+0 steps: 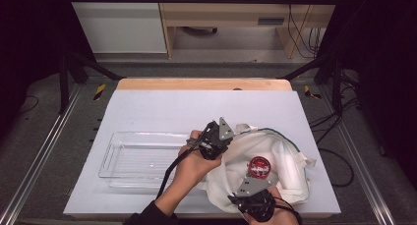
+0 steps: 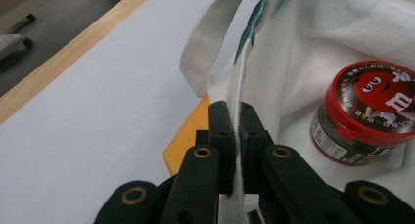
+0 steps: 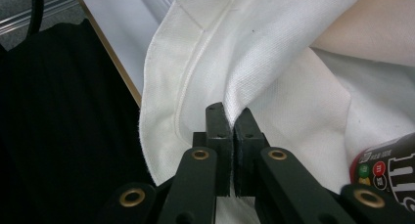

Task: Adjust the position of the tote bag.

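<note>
A white cloth bag [image 1: 280, 156] lies open on the right half of the table, with a red-lidded candy tub [image 1: 259, 167] standing inside it. My left gripper [image 1: 216, 139] is shut on the bag's upper left rim [image 2: 238, 87], holding it up; the tub [image 2: 364, 111] shows to its right. My right gripper [image 1: 251, 193], near the table's front edge, is shut on the bag's near rim [image 3: 215, 67]. A corner of the tub [image 3: 386, 168] shows at the lower right of the right gripper view.
A clear plastic tray [image 1: 140, 158] sits left of the bag, with my left forearm crossing its near right corner. The white table sheet [image 1: 196, 109] is bare behind it. An orange patch [image 2: 188, 136] shows under the bag's rim.
</note>
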The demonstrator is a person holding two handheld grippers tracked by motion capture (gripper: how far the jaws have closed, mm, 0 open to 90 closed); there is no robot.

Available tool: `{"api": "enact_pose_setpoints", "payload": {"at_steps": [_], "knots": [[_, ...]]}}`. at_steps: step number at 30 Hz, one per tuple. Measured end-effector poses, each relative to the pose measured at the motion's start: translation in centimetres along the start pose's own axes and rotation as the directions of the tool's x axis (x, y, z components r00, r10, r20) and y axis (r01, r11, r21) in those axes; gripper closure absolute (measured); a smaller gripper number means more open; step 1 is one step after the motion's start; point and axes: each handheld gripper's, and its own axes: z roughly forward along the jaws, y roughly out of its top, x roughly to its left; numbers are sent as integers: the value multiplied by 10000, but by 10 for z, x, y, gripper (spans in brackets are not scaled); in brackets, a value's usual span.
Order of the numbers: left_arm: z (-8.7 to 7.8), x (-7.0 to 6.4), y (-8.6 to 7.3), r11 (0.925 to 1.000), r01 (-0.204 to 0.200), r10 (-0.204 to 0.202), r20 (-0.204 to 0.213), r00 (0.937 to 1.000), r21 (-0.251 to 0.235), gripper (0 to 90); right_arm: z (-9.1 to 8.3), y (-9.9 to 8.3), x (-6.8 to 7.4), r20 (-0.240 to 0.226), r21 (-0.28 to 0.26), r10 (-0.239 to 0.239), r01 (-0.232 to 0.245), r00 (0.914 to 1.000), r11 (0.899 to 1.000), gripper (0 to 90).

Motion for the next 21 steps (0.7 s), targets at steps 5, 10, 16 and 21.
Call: {"api": "enact_pose_setpoints", "payload": {"at_steps": [5,10,16,21], "knots": [[-1,-1,1,9999,34,-34,-25,10000,-98,880,-3,2,2,-21,-77,-54,54,10000,10000,886],[0,-1,1,9999,43,-44,-44,10000,-131,879,-8,7,7,-101,-142,-125,124,9999,9998,886],[8,2,1,9999,120,-120,-10,9999,24,880,5,0,14,-281,134,-146,150,9995,9998,887],[16,-2,1,9996,97,-97,-3,10000,283,880,16,-6,14,-461,260,8,4,9989,9997,886]]}}
